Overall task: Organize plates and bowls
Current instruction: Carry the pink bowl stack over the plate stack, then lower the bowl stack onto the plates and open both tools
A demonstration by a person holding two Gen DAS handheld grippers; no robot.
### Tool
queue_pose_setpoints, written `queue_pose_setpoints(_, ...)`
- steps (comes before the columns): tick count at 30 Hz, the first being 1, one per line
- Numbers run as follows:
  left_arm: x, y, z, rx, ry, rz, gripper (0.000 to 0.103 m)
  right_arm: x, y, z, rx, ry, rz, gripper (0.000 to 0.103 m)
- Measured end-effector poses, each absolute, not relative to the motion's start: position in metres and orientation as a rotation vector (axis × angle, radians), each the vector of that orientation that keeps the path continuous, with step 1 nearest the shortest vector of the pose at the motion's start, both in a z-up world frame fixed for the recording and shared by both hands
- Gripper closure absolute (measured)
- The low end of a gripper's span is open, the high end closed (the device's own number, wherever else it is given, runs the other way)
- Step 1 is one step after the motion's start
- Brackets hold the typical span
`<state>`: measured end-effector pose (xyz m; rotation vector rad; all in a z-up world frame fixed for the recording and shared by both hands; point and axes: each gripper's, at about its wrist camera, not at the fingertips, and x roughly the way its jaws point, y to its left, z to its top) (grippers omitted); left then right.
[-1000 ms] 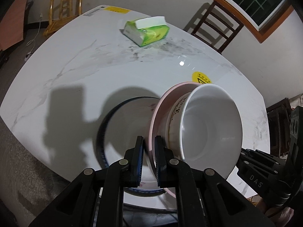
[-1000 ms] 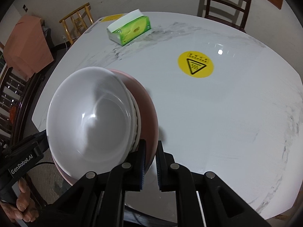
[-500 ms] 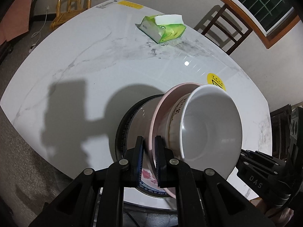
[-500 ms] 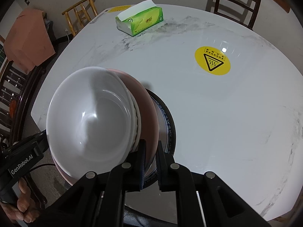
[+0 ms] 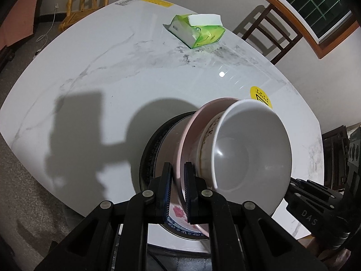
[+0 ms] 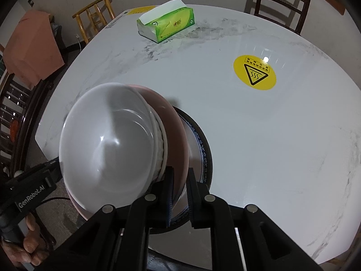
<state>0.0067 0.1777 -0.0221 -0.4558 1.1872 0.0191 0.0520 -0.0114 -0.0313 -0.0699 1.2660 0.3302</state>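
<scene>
We hold the stack over the blue-rimmed plate (image 6: 203, 149) at the near edge of the table (image 5: 94, 72), and it looks rigid, glazed and breakable, heavy for two thin grips. The pink plate (image 5: 198, 122) carries it: left gripper (image 5: 178, 189) and right gripper (image 6: 180, 192) both pinch its rim from opposite sides, the sensible hold. Nested in it, a patterned bowl (image 5: 208, 133) and the white bowl (image 6: 106, 144) open upward, the stack's axis roughly upright, no long side to speak of.

"GenRobot.AI" is printed on the left gripper (image 6: 33, 194), "DAS" on the right gripper (image 5: 310, 218); the yellow sticker (image 6: 254, 72) bears a hot-surface triangle.
</scene>
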Motion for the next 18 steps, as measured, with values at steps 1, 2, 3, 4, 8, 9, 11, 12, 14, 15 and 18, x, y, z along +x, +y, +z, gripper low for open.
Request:
queue_pose_setpoints(1,0.006,0.179,-0.023,-0.464,1.185,0.016,0.096,0.052,-0.011,-0.031,-0.070,1.264,0.329,0.090)
queue_pose_setpoints(2,0.006,0.179,-0.023,-0.467,1.185,0.012,0.096,0.051,-0.011,-0.031,-0.071,1.260,0.329,0.090)
queue_pose_setpoints(3,0.006,0.179,-0.023,-0.467,1.183,0.009,0.096,0.051,-0.010,-0.031,-0.075,1.255,0.330,0.090)
queue_pose_setpoints(4,0.006,0.179,-0.023,-0.469,1.178,0.010,0.096,0.050,-0.010,-0.031,-0.081,1.249,0.331,0.090)
queue_pose_setpoints(8,0.005,0.178,-0.022,-0.437,1.168,0.021,0.093,0.050,-0.011,-0.031,-0.074,1.244,0.333,0.090)
queue_pose_setpoints(9,0.005,0.179,-0.022,-0.433,1.166,0.027,0.091,0.050,-0.011,-0.032,-0.076,1.242,0.333,0.090)
queue_pose_setpoints(11,0.005,0.181,-0.022,-0.432,1.165,0.037,0.086,0.049,-0.011,-0.031,-0.100,1.227,0.322,0.086)
queue_pose_setpoints(12,0.004,0.182,-0.022,-0.427,1.164,0.044,0.082,0.048,-0.012,-0.030,-0.103,1.223,0.317,0.084)
queue_pose_setpoints(14,0.003,0.184,-0.021,-0.421,1.153,0.046,0.079,0.048,-0.015,-0.030,-0.097,1.218,0.302,0.074)
queue_pose_setpoints(15,0.002,0.184,-0.021,-0.420,1.150,0.046,0.078,0.048,-0.017,-0.029,-0.092,1.214,0.298,0.072)
queue_pose_setpoints(18,-0.002,0.185,-0.017,-0.403,1.127,0.050,0.073,0.047,-0.024,-0.027,-0.079,1.200,0.289,0.063)
